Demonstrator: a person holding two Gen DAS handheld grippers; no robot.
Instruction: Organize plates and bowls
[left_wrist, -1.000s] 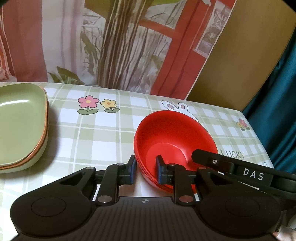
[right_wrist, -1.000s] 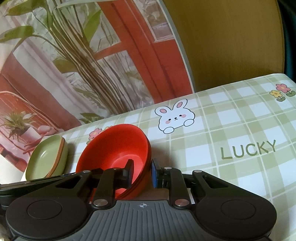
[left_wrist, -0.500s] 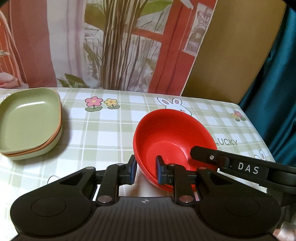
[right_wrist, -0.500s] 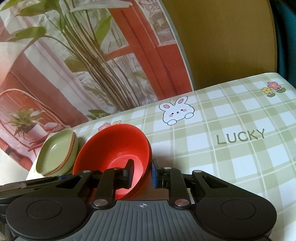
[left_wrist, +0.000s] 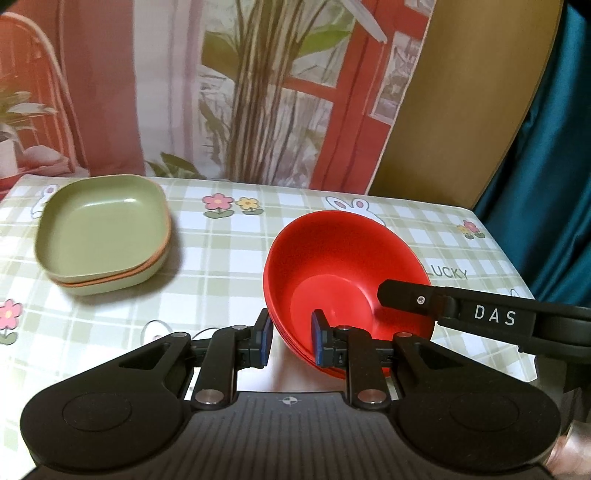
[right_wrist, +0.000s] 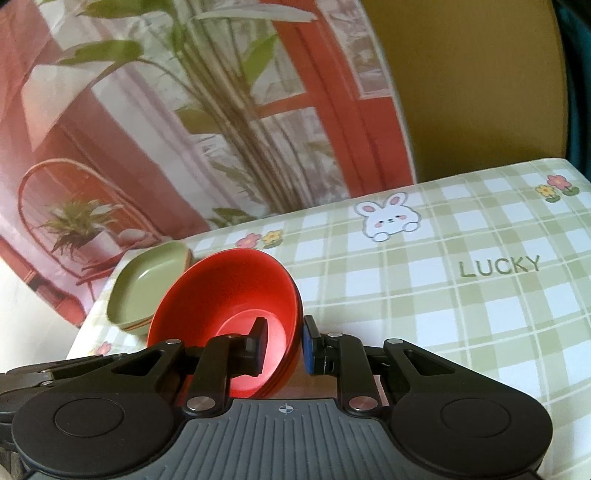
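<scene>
Left wrist view: left gripper (left_wrist: 290, 338) and right gripper (right_wrist: 282, 343) each clamp opposite rims of the nested red bowls (left_wrist: 343, 273), held above the checked tablecloth (left_wrist: 221, 258). Stacked green plates (left_wrist: 103, 232) sit well apart. Bowls look light, rigid, smooth plastic; judged slippery, so rim-wall pinches suit best.

checked tablecloth (left_wrist: 229, 266) carries green plates (left_wrist: 103, 232), red bowls (left_wrist: 343, 266).

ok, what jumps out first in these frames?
The stack of red bowls dominates the near centre, with both tongs, left and right, clamped on opposite sides of its rim. Behind it to the left, the stacked green plates sit on the checked tablecloth.
</scene>
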